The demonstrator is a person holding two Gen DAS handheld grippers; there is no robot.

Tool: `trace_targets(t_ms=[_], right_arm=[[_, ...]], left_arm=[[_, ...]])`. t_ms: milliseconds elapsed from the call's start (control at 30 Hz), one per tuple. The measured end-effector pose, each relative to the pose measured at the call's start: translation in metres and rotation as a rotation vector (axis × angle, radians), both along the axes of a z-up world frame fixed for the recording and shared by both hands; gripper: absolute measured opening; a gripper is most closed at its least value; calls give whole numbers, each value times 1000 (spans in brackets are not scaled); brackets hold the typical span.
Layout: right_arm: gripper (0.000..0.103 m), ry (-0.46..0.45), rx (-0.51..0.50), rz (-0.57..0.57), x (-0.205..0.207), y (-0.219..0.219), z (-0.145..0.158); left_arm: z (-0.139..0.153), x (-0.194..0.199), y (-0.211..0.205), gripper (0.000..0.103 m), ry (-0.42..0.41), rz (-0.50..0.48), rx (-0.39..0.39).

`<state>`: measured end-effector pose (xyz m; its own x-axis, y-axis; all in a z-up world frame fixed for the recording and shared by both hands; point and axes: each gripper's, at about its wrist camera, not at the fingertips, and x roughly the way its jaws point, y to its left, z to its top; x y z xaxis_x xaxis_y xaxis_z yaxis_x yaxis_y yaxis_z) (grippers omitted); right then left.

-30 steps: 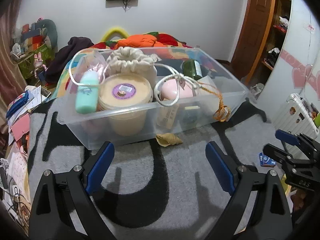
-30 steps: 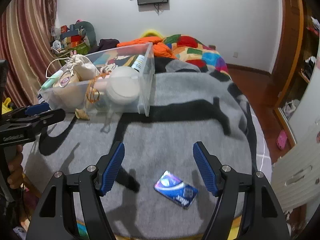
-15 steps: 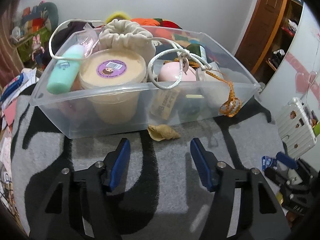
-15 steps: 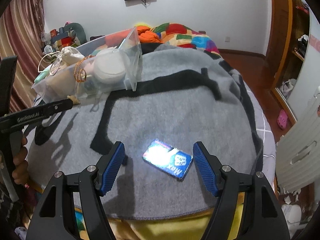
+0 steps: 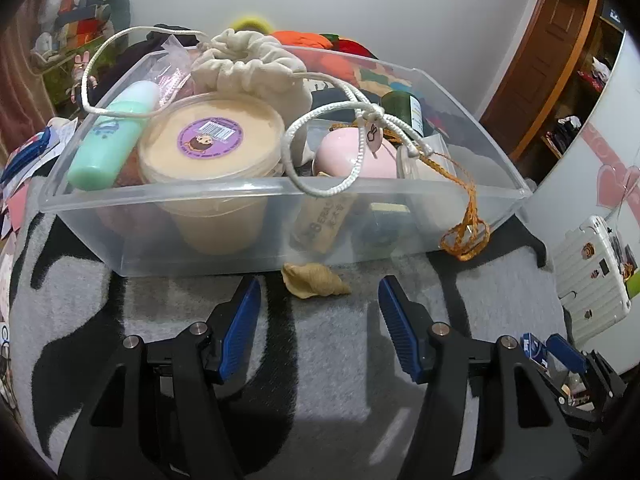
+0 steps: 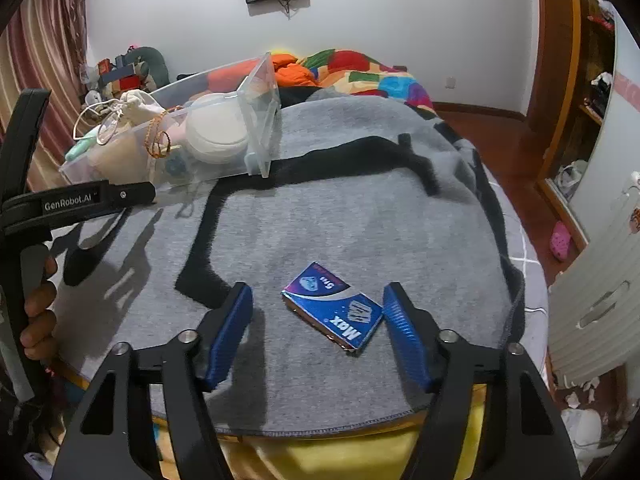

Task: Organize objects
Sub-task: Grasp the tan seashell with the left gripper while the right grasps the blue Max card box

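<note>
A tan seashell lies on the grey blanket just in front of a clear plastic bin. My left gripper is open, its blue fingers either side of the shell, not touching it. The bin holds a cream tub, a mint tube, a cloth drawstring pouch and a pink item. A blue "Max" pack lies flat on the blanket. My right gripper is open, its fingers straddling the pack. The bin also shows in the right wrist view.
An orange cord hangs over the bin's front right corner. The blanket's front edge lies just below the pack. A white suitcase stands right of the bed. Clutter lies at the left. Colourful bedding lies beyond the bin.
My left gripper moved forward to the shell and narrowed somewhat. My right gripper moved forward and down, so the blue pack now sits between its fingers.
</note>
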<state>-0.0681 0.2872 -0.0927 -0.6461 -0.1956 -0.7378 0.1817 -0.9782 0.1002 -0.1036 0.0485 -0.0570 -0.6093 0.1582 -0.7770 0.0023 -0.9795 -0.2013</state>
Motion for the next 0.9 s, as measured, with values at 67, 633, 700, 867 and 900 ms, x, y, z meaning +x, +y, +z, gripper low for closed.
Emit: trace_targets(t_ms=[67,633,700,867,900], right_arm=[[56,2,5,-6,0,1,0],[36,-8,-14,-20,-2,6,-2],[33,-11,-21,-15,-2,7,-2],[28,-18,-45,-4,-1,8,-1],[28,-19,-49,-2,-1,8,-1]], left_arm=[[1,-2,0,61,-1,9,2],[1,0,10,31,6,27,-46],[1,1,8,30,6,21,-35],[0,9,1,29,-1,4,6],[0,11,0,29,-2,2,13]])
